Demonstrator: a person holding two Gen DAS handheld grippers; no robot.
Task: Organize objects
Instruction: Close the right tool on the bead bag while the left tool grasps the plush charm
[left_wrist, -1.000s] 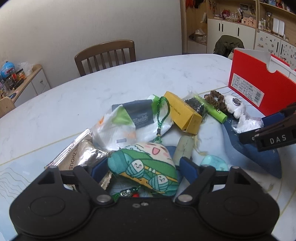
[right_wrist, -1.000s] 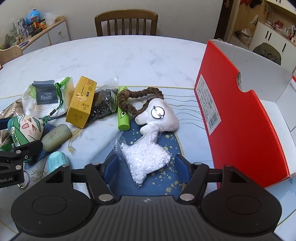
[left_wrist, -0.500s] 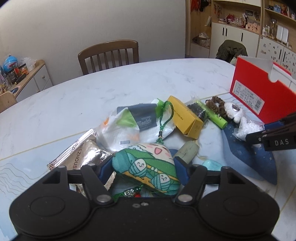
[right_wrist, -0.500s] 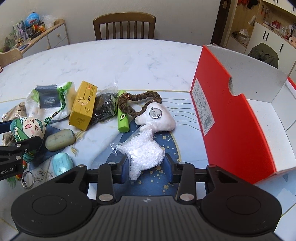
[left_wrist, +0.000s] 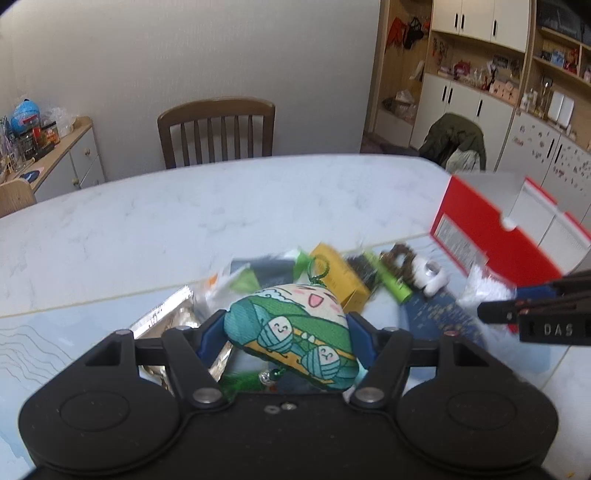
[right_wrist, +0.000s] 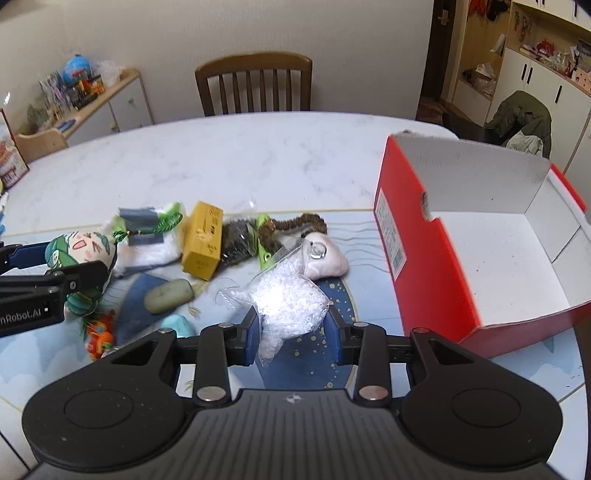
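Observation:
My left gripper (left_wrist: 286, 332) is shut on a green cartoon plush charm (left_wrist: 295, 332), held off the table with its green cord and tassel dangling; the charm (right_wrist: 79, 251) also shows at the left of the right wrist view. My right gripper (right_wrist: 291, 328) is shut on a clear bag of white beads (right_wrist: 288, 299), lifted above the blue mat. An open red shoebox (right_wrist: 413, 236) with a white, bare inside stands to the right. Between them lies a pile: a yellow box (right_wrist: 203, 240), a green tube (right_wrist: 264, 251), a brown beaded bracelet (right_wrist: 291, 227), a white plush (right_wrist: 328, 262).
An olive soap bar (right_wrist: 170, 295), a teal object (right_wrist: 177, 325), a white-green pouch (right_wrist: 147, 240) and a silver foil packet (left_wrist: 166, 317) lie on the marble table (right_wrist: 240, 155). A wooden chair (right_wrist: 255, 85) stands at the far edge. Cabinets line the walls.
Both grippers closed on their objects and rose: the left lifted the plush charm, the right picked the bead bag off the mat. Both views now look higher over the table.

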